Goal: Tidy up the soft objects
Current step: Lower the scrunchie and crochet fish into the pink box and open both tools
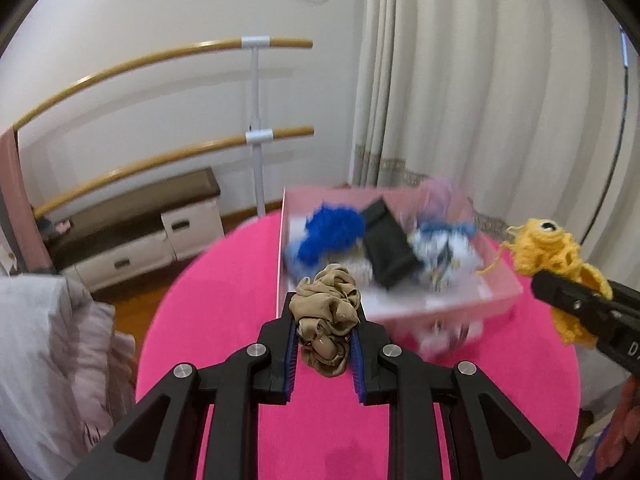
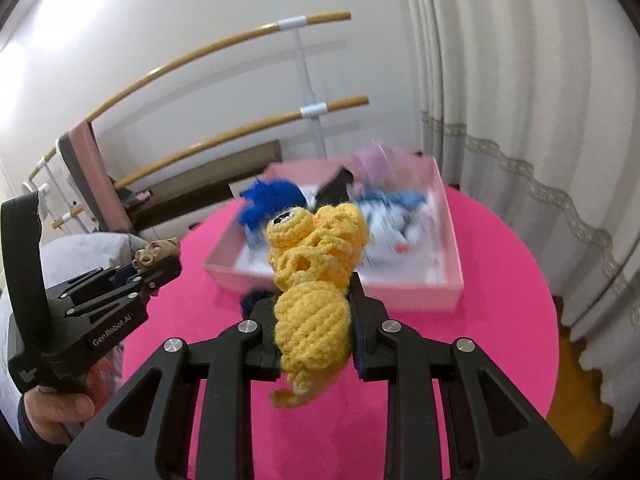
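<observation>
Progress looks late-stage, judging by how full the pink box point(image 1: 496, 304) is: a blue fuzzy item point(image 1: 332, 232), a black cloth point(image 1: 388, 248), a white-and-blue patterned piece point(image 1: 440, 256) and something pale pink at the back point(image 1: 436, 192) already sit inside, all blurred. 2 items are in transit, 1 per gripper. Left gripper point(image 1: 325, 330) has its jaws nearly closed, clamped on a tan satin scrunchie point(image 1: 326, 312) that bulges above the pads, held above the pink tabletop point(image 1: 224, 320) just short of the box's near wall. Right gripper point(image 2: 316, 320) is squeezed tight on a yellow crochet toy point(image 2: 316, 276) with a black-and-white eye, also held off the table on the near side of the box — the same toy shows at the right edge of the left view. Neither item is in the box yet, so 2 drops remain. A dark blue scrap point(image 2: 252, 300) peeks out on the table behind the right jaws — possibly 1 more pickup, too hidden to tell.
</observation>
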Available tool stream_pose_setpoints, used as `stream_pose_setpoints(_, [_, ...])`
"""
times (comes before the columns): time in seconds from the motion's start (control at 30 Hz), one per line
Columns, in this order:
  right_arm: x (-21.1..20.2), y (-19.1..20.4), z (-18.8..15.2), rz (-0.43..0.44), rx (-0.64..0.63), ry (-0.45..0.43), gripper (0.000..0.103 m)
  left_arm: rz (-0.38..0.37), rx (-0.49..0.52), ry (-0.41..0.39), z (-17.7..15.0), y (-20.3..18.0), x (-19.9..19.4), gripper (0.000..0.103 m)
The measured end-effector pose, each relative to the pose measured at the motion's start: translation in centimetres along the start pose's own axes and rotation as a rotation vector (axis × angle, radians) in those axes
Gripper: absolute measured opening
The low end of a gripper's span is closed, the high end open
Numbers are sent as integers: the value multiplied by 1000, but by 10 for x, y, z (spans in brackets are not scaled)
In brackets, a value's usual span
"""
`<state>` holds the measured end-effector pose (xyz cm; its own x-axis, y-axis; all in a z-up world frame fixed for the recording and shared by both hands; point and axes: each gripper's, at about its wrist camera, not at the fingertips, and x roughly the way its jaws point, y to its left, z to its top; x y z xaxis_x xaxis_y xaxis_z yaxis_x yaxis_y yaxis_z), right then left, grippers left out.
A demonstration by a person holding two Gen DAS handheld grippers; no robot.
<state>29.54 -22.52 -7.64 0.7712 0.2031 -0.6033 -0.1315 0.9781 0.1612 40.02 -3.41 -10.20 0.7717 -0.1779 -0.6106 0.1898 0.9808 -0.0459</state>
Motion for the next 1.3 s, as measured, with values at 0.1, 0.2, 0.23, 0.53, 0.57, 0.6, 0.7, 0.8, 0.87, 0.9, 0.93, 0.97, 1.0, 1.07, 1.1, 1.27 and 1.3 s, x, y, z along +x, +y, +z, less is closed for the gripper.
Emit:
stream_pose_setpoints(0.1, [3, 4, 21, 18, -6, -18, 23, -19, -14, -10, 20, 3, 1, 19])
stream_pose_setpoints(0.2, [7, 9, 43, 27, -15, -32, 23, -34, -25, -10, 40, 5, 5, 19])
stream_pose_setpoints(0.23, [8, 10, 51, 31, -16, -35, 23, -35, -23, -12, 47, 5, 6, 19])
stream_pose_setpoints(0.53, [35, 3, 86, 21, -7, -9, 23, 2, -6, -53, 83, -4, 17, 19])
stream_pose_setpoints(0.57, [40, 2, 88, 17, -6, -3, 23, 5, -8, -52, 86, -5, 20, 19])
stream_pose_setpoints(0.6, [46, 1, 90, 14, -5, 8, 24, 5, -10, -48, 89, -9, 27, 19])
stream_pose_setpoints(0.7, [60, -4, 92, 11, 5, 31, 24, 6, -11, -35, 97, -17, 48, 19])
stream_pose_setpoints(0.8, [75, -9, 93, 8, 13, 56, 24, -3, -17, -13, 101, -17, 62, 19])
stream_pose_setpoints(0.87, [84, -11, 92, 6, 19, 73, 24, -7, -21, 4, 105, -17, 76, 19])
stream_pose_setpoints(0.9, [87, -13, 92, 6, 21, 80, 24, -9, -22, 10, 107, -18, 83, 19])
stream_pose_setpoints(0.93, [91, -13, 91, 5, 21, 86, 24, -11, -24, 19, 109, -17, 90, 19])
stream_pose_setpoints(0.97, [95, -15, 91, 4, 22, 93, 24, -12, -25, 28, 111, -17, 96, 19])
stream_pose_setpoints(1.0, [97, -16, 90, 3, 23, 97, 24, -13, -27, 34, 113, -17, 101, 19])
stream_pose_setpoints(1.07, [103, -17, 89, 2, 27, 106, 24, -19, -34, 45, 116, -15, 111, 19])
stream_pose_setpoints(1.1, [106, -17, 90, 2, 28, 110, 24, -24, -36, 51, 118, -11, 119, 19])
stream_pose_setpoints(1.27, [113, -18, 90, -6, 31, 125, 24, -31, -43, 67, 127, -10, 140, 19])
stream_pose_setpoints(1.3, [114, -18, 91, -8, 33, 127, 24, -34, -45, 70, 128, -10, 143, 19])
